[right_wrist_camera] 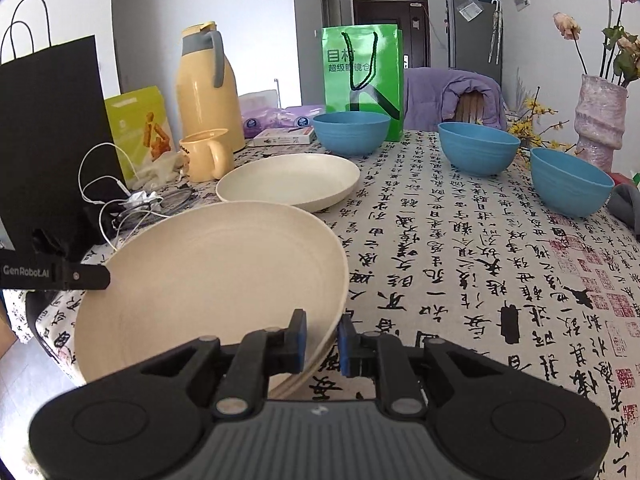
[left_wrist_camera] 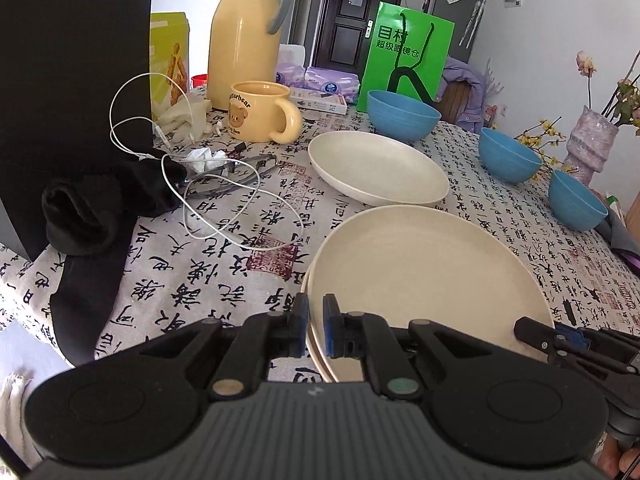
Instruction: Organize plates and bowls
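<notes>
While the left gripper [left_wrist_camera: 316, 330] pinches the near rim of the stacked cream plates [left_wrist_camera: 432, 276] low in its frame, the right gripper [right_wrist_camera: 322, 344] clamps the same stack's [right_wrist_camera: 208, 280] opposite rim at lower centre. A third cream plate [right_wrist_camera: 288, 182] lies mid-frame, beyond the stack. Three blue bowls [right_wrist_camera: 478, 146] stand across the upper right on the calligraphy tablecloth [right_wrist_camera: 480, 260].

White walls [right_wrist_camera: 260, 20] enclose the room under even daylight. A dark door [right_wrist_camera: 390, 28] stands at the far end, grey cabinet [right_wrist_camera: 472, 36] beside it. A purple-draped chair [right_wrist_camera: 452, 98] adjoins the calligraphy-print tablecloth [right_wrist_camera: 460, 260].
</notes>
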A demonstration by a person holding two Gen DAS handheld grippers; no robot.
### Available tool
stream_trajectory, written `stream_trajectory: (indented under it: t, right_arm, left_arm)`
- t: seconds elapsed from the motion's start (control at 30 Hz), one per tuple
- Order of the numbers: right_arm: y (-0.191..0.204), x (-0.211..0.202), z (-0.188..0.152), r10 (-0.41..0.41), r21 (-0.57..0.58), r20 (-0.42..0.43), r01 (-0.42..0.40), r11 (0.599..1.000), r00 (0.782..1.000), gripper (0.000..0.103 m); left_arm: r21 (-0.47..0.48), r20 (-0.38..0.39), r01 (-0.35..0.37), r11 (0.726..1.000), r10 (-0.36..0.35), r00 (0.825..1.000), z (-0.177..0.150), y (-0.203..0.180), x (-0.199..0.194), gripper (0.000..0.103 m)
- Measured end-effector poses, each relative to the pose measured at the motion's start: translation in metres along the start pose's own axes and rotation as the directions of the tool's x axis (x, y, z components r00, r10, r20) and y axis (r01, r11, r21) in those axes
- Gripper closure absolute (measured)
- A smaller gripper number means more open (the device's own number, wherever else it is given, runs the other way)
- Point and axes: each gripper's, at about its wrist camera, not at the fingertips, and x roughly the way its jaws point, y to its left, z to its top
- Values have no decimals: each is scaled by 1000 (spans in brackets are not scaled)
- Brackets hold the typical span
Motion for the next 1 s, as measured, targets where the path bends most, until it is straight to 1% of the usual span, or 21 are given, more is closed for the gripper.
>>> stream_trajectory:
  t: [0.1, 0.2, 0.27, 0.3, 0.37, 0.47, 0.5, 0.57, 0.6, 0.63, 0.67, 0.73, 0.77, 0.8, 0.83, 0.87, 0.93, 1.0]
  right_arm:
    - [6, 3, -2, -31, -29, 6, 31, 999, 999, 86]
    - [9, 5, -4, -47, -49, 2, 47, 998, 999, 84]
    - [12, 6, -5, -60, -79, 10, 60, 995, 998, 82]
    - [14, 7, -6, -64, -93, 15, 65, 994, 998, 79]
    - [17, 8, -7, -74, -116, 26, 76, 990, 997, 79]
    - [16, 6, -8, -72, -116, 37, 76, 990, 997, 78]
    - [14, 4, -8, -61, -112, 39, 65, 992, 997, 78]
    - [10, -2, -8, -48, -99, 44, 52, 994, 998, 76]
    - [8, -7, -7, -40, -94, 52, 45, 995, 998, 74]
    - [5, -13, -8, -29, -90, 61, 35, 995, 998, 71]
    - [2, -20, -8, -13, -85, 71, 19, 996, 997, 68]
    - [-4, -36, -11, 16, -73, 93, -9, 997, 996, 60]
    - [-6, -44, -14, 23, -71, 104, -15, 997, 994, 58]
    - [-9, -53, -17, 25, -71, 115, -17, 997, 993, 56]
    - [-11, -61, -21, 26, -69, 124, -17, 997, 992, 54]
    - [-14, -70, -26, 26, -64, 134, -18, 998, 991, 53]
    - [-21, -87, -37, 30, -52, 151, -22, 998, 988, 46]
    - [-28, -104, -50, 26, -36, 170, -20, 999, 985, 40]
  left_arm:
    - [-2, 2, 11, 1000, -11, 1000, -2, 3, 4, 95]
    - [6, 15, 4, 1000, -4, 1000, -3, 2, 6, 95]
    - [14, 17, 11, 1000, -11, 1000, -3, 3, 7, 94]
    - [17, 16, 18, 1000, -18, 1000, -3, 3, 7, 94]
    - [38, 25, 12, 999, -13, 1000, -4, 1, 7, 94]
    - [58, 48, -13, 998, 10, 999, -5, -1, 1, 92]
    - [61, 55, -10, 998, 7, 998, -6, -1, -3, 92]
    - [74, 72, 5, 997, -11, 997, -7, -1, -12, 87]
    - [83, 86, 15, 996, -22, 996, -10, -3, -19, 80]
    - [95, 105, 24, 995, -34, 994, -13, -5, -26, 70]
    - [109, 126, 32, 994, -45, 991, -17, -9, -33, 65]
    - [141, 170, 39, 989, -63, 983, -27, -19, -50, 60]
    - [150, 184, 43, 988, -70, 980, -33, -23, -56, 57]
    - [153, 195, 48, 987, -77, 978, -39, -28, -63, 48]
    - [153, 201, 49, 987, -80, 976, -45, -33, -69, 41]
    - [155, 209, 51, 987, -83, 974, -53, -38, -76, 40]
    - [164, 226, 62, 984, -99, 969, -69, -48, -89, 27]
    - [176, 250, 66, 982, -110, 962, -84, -58, -101, 21]
